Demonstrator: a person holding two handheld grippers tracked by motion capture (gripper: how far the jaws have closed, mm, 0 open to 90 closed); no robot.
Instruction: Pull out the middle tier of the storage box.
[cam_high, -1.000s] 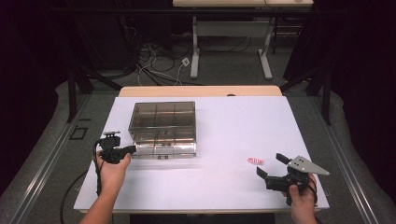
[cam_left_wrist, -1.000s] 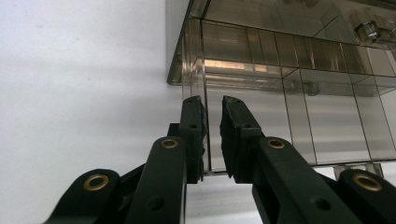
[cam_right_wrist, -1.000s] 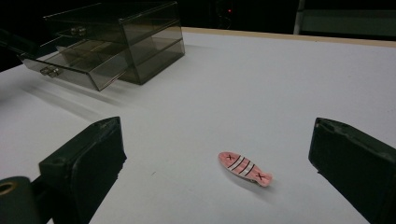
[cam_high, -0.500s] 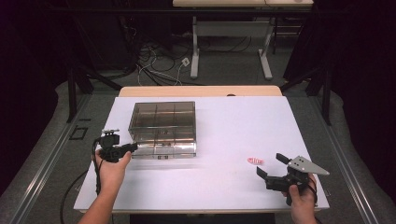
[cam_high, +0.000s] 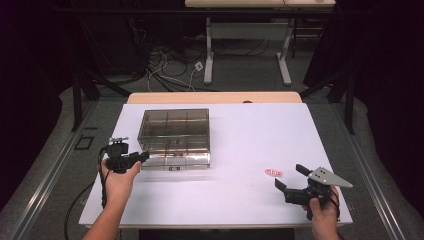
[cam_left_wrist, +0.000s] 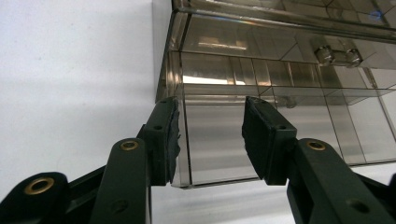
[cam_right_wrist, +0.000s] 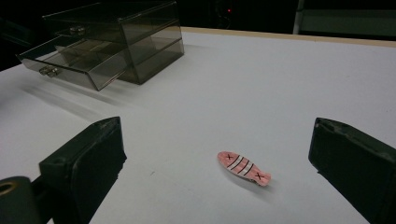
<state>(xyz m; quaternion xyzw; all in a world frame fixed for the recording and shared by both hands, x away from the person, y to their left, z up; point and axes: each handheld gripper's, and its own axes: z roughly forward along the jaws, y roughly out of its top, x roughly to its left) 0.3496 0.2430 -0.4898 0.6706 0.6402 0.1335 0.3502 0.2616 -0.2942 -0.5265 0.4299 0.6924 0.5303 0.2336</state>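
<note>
A: While the left claw (cam_left_wrist: 210, 135) sits at the near-left corner of the box (cam_high: 175, 135), what worries you most?

B: The drawer (cam_right_wrist: 70, 63). It stands pulled partway out toward the person, and the left jaws have just been opening, so nothing steadies it. They stand apart now, one pad outside the corner wall and one in front of the drawer face, not pressing as far as I can tell; the smoky plastic makes contact hard to judge. A nudge from that hand could slide the drawer back in or skid the whole box along the table (cam_high: 240, 125).

A: And the right side?

B: The right claw (cam_right_wrist: 217, 156) is spread wide and holds nothing. The pink clip (cam_right_wrist: 243, 168) lies flat on the table between and just ahead of its jaws, well apart from the box, off to the right of it in the high view (cam_high: 273, 172).

A: What could go wrong there?

B: The clip is thin and lies flat. If the jaws close too high they will likely miss it; too steep and a pad may push it away across the smooth top. Carrying it over, the drawer's opening is shallow under the shelf above, so a careless drop could land it on the table.
</note>
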